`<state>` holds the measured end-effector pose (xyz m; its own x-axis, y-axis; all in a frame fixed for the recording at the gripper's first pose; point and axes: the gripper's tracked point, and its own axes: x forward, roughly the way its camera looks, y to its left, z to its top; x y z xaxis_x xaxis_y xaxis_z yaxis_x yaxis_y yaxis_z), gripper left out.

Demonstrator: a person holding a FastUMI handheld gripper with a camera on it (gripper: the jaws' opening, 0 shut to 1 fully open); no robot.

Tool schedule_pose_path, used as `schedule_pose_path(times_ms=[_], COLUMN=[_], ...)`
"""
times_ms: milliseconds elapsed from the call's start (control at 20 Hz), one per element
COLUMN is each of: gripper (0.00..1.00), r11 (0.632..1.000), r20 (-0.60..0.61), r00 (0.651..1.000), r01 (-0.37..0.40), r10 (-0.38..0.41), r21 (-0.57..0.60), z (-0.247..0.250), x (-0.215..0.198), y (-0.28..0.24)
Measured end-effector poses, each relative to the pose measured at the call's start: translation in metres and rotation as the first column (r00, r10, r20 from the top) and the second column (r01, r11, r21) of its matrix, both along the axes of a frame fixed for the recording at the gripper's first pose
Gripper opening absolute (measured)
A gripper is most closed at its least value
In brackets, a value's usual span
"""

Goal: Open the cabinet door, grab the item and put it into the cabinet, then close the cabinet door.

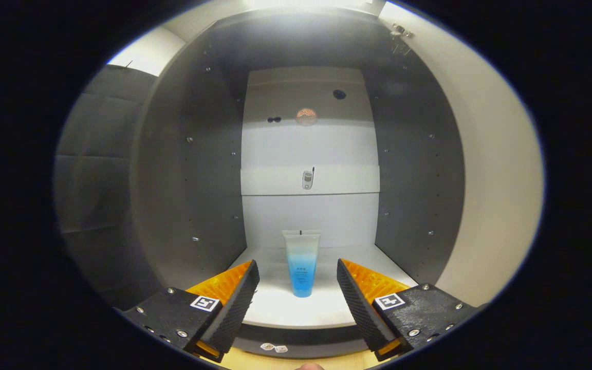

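Gripper (297,288) fingers stood spread wide and held nothing, with the tube (301,263) upright on the cabinet floor (327,308) just beyond them, touching neither. With the item apparently placed, the sound move was a straight pull-back, keeping both fingers clear so it stayed standing, before reaching for the open door (486,169) on the right.

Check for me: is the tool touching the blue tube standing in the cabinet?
Apart. The gripper view shows the tool open, its fingers either side of the tube, with bare white shelf plainly visible between each finger and it.
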<state>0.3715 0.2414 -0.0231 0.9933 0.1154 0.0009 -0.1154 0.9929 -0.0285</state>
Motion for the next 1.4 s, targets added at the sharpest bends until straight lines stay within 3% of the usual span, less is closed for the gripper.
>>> schedule_pose_path(times_ms=[350, 800, 1050, 1400], gripper=[0.94, 0.93, 0.94, 0.94], r11=[0.997, 0.995, 0.998, 0.988], r20=[0.012, -0.036, -0.079, -0.029], r00=[0.998, 0.999, 0.997, 0.988], r01=[0.055, 0.017, -0.002, 0.153], r10=[-0.056, -0.014, 0.006, -0.152], r21=[0.046, 0.101, 0.059, 0.008], z=[0.023, 0.023, 0.009, 0.041], x=[-0.115, -0.263, -0.308, -0.357], y=[-0.01, -0.007, -0.002, -0.108])
